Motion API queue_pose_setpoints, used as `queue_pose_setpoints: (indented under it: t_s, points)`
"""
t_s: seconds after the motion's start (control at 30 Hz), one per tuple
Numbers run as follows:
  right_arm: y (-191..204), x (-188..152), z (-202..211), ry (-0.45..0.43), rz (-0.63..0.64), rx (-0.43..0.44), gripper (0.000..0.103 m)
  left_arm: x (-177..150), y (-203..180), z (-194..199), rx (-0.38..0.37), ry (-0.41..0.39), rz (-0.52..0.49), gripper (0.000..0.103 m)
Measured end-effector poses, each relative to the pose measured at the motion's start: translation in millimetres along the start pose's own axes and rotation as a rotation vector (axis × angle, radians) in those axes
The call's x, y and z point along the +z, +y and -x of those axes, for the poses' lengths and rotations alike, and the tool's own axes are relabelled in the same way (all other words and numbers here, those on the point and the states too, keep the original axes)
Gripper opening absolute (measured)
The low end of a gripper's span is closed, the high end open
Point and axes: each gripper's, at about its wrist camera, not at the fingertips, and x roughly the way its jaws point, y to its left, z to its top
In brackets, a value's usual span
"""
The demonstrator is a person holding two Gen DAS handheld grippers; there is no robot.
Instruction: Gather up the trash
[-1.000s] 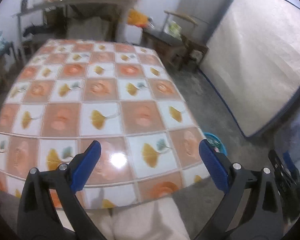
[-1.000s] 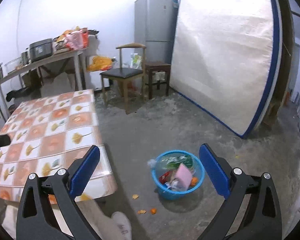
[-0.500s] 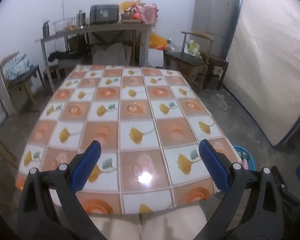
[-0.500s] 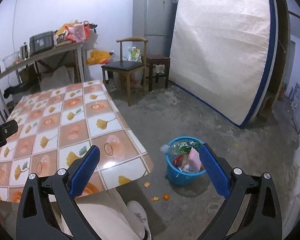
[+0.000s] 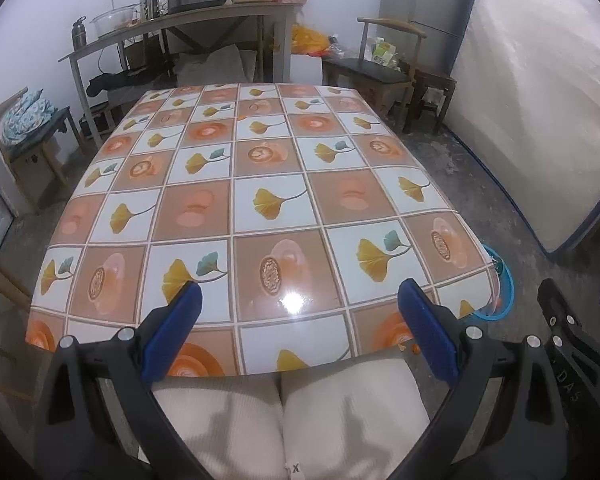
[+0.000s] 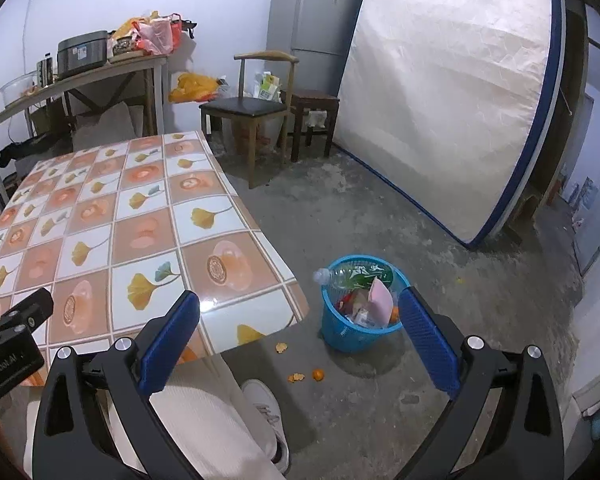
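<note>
A blue plastic basket (image 6: 350, 336) stands on the floor by the table's right corner, filled with a clear bottle (image 6: 340, 274), a pink wrapper and other trash. Only its rim (image 5: 504, 284) shows past the table edge in the left wrist view. Small orange peel bits (image 6: 300, 376) lie on the floor in front of it. My left gripper (image 5: 298, 334) hangs open over the near edge of the table (image 5: 260, 208), holding nothing. My right gripper (image 6: 298, 338) is open and empty too, held above the floor between table and basket.
The table (image 6: 112, 224) has a glossy orange-and-white tile cloth. A person's light trousers (image 5: 284, 424) and white shoe (image 6: 266, 412) are below me. A mattress (image 6: 452, 100) leans on the right wall, with a chair (image 6: 252, 108), stool, fridge (image 6: 312, 20) and cluttered shelf (image 5: 188, 20) behind.
Both views have swung left and pulled back: the left one now squares up on the table, and the basket sits further right in the right view. Both grippers stay open.
</note>
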Motion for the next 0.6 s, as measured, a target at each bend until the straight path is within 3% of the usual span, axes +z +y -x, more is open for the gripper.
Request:
queue_pose_setpoints:
  t_s: [0.6]
  points:
    - [-12.2, -1.0, -7.5, 0.021, -0.028, 0.002, 0.097, 0.2, 0.8, 2.5, 0.028, 0.011, 0.011, 0.095]
